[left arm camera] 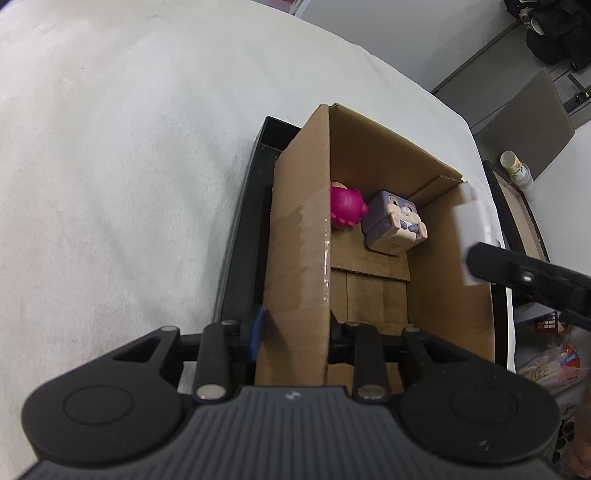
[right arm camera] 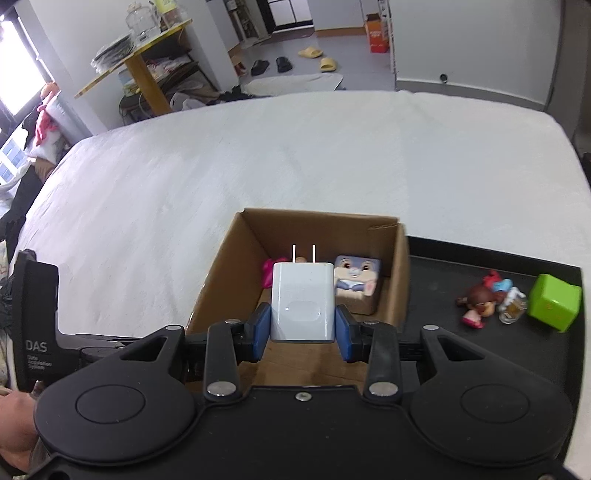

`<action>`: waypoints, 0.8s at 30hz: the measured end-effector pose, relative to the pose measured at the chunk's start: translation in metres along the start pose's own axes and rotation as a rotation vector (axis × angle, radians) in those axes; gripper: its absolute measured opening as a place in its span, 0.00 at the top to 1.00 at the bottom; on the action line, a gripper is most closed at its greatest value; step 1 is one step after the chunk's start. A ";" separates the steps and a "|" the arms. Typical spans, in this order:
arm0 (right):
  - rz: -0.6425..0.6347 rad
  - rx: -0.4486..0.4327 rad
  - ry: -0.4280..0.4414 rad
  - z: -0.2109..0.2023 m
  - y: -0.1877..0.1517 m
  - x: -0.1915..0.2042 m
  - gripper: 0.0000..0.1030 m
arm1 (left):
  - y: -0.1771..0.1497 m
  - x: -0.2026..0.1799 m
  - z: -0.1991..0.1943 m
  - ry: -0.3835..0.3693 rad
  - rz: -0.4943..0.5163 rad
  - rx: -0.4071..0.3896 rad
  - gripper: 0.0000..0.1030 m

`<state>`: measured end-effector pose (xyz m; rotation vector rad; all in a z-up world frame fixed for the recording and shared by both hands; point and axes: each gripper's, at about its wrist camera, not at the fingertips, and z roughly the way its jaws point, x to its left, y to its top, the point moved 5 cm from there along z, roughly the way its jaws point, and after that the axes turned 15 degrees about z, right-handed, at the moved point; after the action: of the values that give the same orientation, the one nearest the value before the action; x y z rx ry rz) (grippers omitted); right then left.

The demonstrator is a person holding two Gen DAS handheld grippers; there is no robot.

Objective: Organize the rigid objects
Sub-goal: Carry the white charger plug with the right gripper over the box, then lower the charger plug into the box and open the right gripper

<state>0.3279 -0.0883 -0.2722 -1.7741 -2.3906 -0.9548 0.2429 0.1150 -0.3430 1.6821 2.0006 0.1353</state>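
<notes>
A white plug (right arm camera: 303,301) is squeezed between the blue pads of the right gripper (right arm camera: 303,326) and held over the open cardboard box (right arm camera: 400,280). The box wall (left arm camera: 295,258) is pinched by the left gripper (left arm camera: 291,332). A bunny cube (right arm camera: 356,286) and a pink toy (left arm camera: 345,207) are lying inside the box.

Beyond the white bed cover (right arm camera: 332,155), a wooden shelf (right arm camera: 140,55) carries a glass jar (right arm camera: 138,20) and a stack of plates (right arm camera: 112,50). On the grey floor lie 2 yellow slippers (right arm camera: 318,58) and 2 black slippers (right arm camera: 271,65), near an orange box (right arm camera: 377,35).
</notes>
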 end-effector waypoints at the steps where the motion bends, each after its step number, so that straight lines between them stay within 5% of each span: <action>1: -0.001 0.006 0.003 0.003 -0.001 0.002 0.65 | 0.000 0.000 0.000 -0.002 0.008 -0.001 0.71; 24: 0.066 0.091 0.095 0.044 -0.005 0.019 0.62 | 0.001 0.001 0.002 -0.023 0.037 0.000 0.70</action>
<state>0.3316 -0.0519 -0.3031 -1.7244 -2.2652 -0.8868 0.2446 0.1156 -0.3443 1.7136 1.9534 0.1278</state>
